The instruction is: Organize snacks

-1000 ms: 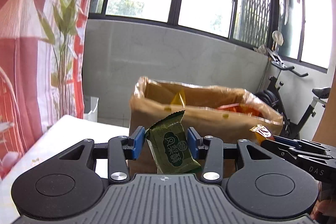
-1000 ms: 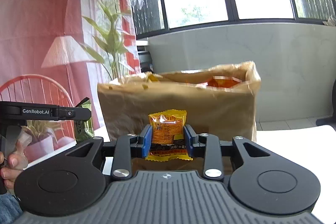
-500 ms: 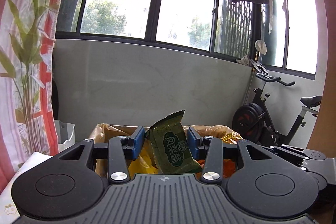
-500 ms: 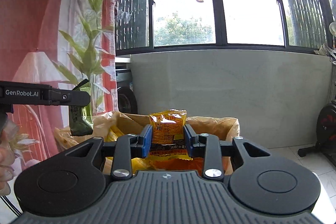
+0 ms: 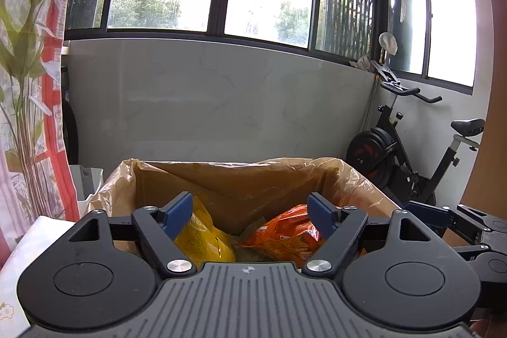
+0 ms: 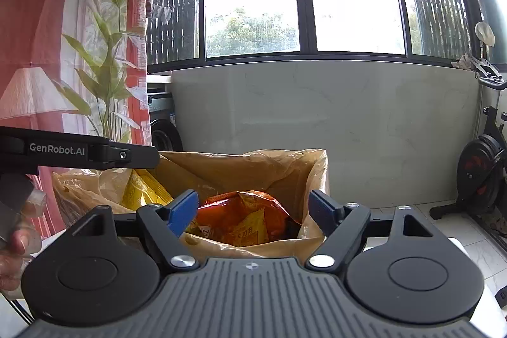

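Behind everything sits a sunlit balcony: big windows w/ laundry hanging above, a grey wall, an exercise bike (image 5: 424,154) off to the right.

Our left gripper (image 5: 252,213) now has its jaws spread wide w/ nothing between them; half a sec ago it was clamped on a green snack packet. Same on the other side: our right gripper (image 6: 253,209) is spread apart and empty, where an orange-yellow packet sat half a sec ago. So both packets were let go. Both grippers hang over the mouth of the plastic-lined cardboard box (image 5: 240,179), so we judge they dropped inside, though we can't pick out the green one in either view.

Looking past the fingers, the box holds a yellow snack bag (image 5: 202,238) toward the left and an orange snack bag (image 5: 285,235) toward the right, lying loose on each other. The right view also shows small yellow-orange wrappers (image 6: 250,227) on top of the orange bag; one may be the packet just dropped.

For the task: two more snacks are in the box, and both grippers are free for the next pick.
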